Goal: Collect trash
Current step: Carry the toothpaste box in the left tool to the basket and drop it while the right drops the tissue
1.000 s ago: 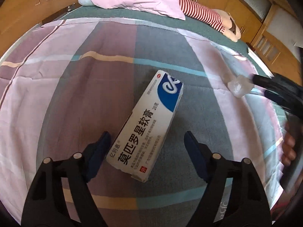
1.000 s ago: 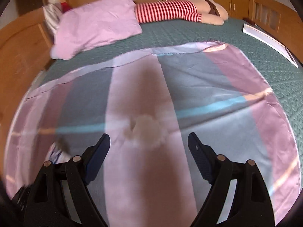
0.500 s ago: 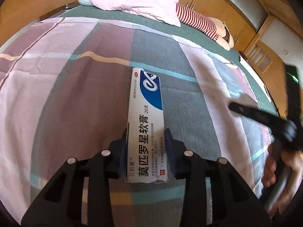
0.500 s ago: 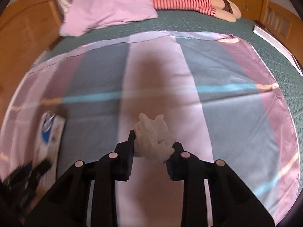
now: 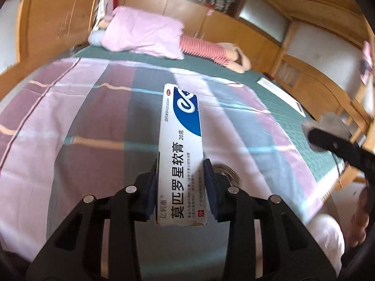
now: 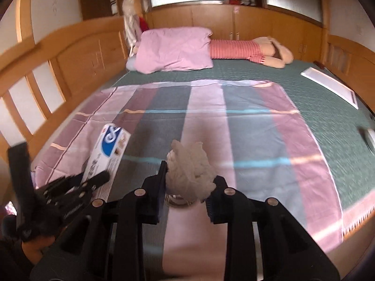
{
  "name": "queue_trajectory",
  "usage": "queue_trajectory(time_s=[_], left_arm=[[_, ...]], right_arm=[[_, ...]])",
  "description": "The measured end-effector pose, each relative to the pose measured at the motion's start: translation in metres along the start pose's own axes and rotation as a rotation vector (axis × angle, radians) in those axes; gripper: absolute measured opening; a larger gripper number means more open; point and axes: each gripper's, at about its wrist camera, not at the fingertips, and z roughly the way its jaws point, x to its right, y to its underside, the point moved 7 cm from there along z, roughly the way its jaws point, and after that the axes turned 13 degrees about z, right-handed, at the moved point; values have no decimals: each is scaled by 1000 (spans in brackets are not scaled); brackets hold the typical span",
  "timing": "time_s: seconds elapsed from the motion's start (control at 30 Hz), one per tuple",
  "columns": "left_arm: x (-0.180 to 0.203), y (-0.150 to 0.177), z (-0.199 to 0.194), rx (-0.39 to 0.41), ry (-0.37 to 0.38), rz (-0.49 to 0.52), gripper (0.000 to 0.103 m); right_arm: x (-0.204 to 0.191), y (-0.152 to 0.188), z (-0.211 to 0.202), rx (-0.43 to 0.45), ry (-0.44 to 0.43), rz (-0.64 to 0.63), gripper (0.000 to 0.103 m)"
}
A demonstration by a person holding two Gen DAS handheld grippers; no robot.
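1. Trash is in both grippers, lifted off the striped sheet [image 6: 253,126]: the box [image 5: 180,154] sits in the left gripper [image 5: 180,182], jaws narrowed on its near end, pads on its two long sides.
2. The box's long axis runs straight ahead from the jaws, far end free and over the bed.
3. The tissue wad [image 6: 189,171] is pinched between the right gripper's [image 6: 187,187] narrowed jaws, bulging above them.
4. Just beyond and below both grippers a round metal rim [image 6: 178,201] peeks out, mostly hidden; I cannot tell what it is. If a bin, both pieces hang almost over it.
5. Far off, a pink pillow [image 6: 175,49] and a striped plush [image 6: 248,49] lie on the green cover.
6. Edges are blurred; the holding hands are barely visible.
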Motion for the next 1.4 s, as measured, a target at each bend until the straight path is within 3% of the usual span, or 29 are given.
queue_trajectory(time_s=[0.27,0.63,1.0,1.4], left_arm=[[65,27,-90,79,43,124,36],[95,40,-139,114,24,147,36],[103,41,-164,169,12,143,37],[110,44,-160,156,23,151,36]], right_arm=[[41,43,-79,57,67,56,29],[54,59,-143,127,78,69,29],[51,78,-167,118,71,22,29],[58,98,-151,50,72,63,29]])
